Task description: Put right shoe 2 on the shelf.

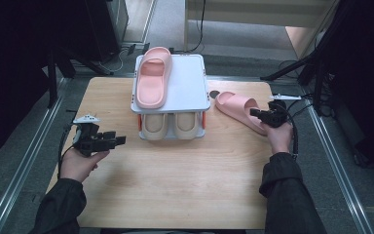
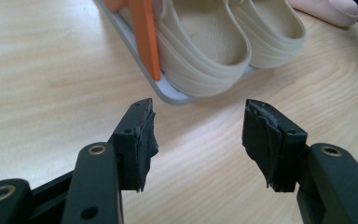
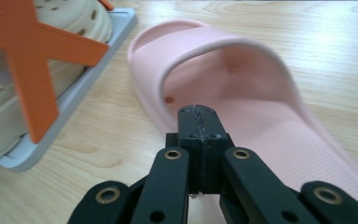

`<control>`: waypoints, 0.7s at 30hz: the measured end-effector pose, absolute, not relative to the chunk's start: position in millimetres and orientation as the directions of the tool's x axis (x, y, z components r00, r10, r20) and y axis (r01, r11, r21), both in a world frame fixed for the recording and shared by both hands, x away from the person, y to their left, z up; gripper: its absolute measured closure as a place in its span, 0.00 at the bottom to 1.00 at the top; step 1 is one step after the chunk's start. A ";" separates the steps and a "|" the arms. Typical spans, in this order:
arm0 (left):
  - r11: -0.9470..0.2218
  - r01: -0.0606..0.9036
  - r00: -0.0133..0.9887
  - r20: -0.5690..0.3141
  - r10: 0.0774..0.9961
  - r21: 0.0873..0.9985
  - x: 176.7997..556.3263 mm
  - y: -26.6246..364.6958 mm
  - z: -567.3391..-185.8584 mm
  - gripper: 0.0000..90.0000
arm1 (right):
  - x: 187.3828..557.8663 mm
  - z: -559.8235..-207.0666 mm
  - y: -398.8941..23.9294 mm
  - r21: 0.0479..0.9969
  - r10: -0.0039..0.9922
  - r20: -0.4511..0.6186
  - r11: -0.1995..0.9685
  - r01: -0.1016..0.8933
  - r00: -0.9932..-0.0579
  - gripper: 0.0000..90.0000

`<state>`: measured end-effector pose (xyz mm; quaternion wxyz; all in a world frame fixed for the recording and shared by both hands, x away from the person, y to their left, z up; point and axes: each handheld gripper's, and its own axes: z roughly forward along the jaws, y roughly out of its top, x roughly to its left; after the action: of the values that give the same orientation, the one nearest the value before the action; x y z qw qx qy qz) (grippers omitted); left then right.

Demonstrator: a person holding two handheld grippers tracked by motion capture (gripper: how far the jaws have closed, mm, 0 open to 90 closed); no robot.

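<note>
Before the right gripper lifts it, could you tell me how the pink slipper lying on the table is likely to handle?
The pink slipper looks like moulded foam, so it is probably light for its size. Its thick arched strap should flex somewhat under the right gripper, whose jaws are shut at the strap's edge. Lying flat on its broad sole on the table, it should slide rather than roll or tip.

Slippers on rack top (image 1: 152, 78) and surface (image 1: 238, 109): pink.
Lower pair (image 1: 170, 125): beige.
Rack (image 1: 185, 83): pale grey, orange braces (image 3: 30, 51).
Surface (image 1: 175, 175): light woodgrain.
Claws (image 2: 198, 140): black.

Open tool (image 2: 198, 140), beige slippers (image 2: 228, 42) ahead
</note>
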<state>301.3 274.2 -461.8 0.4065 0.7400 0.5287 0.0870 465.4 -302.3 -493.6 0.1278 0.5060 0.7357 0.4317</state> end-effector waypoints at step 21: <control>-0.092 0.734 0.389 -0.305 0.869 0.673 288.2 286.1 -467.1 0.48 | 476.2 -511.1 -276.0 0.683 0.842 0.266 0.179 0.708 -0.470 1.00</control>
<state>288.2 286.1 -467.1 0.3947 0.7341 0.5459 0.0855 476.2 -276.0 -511.1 0.0859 0.5078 0.7630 0.3906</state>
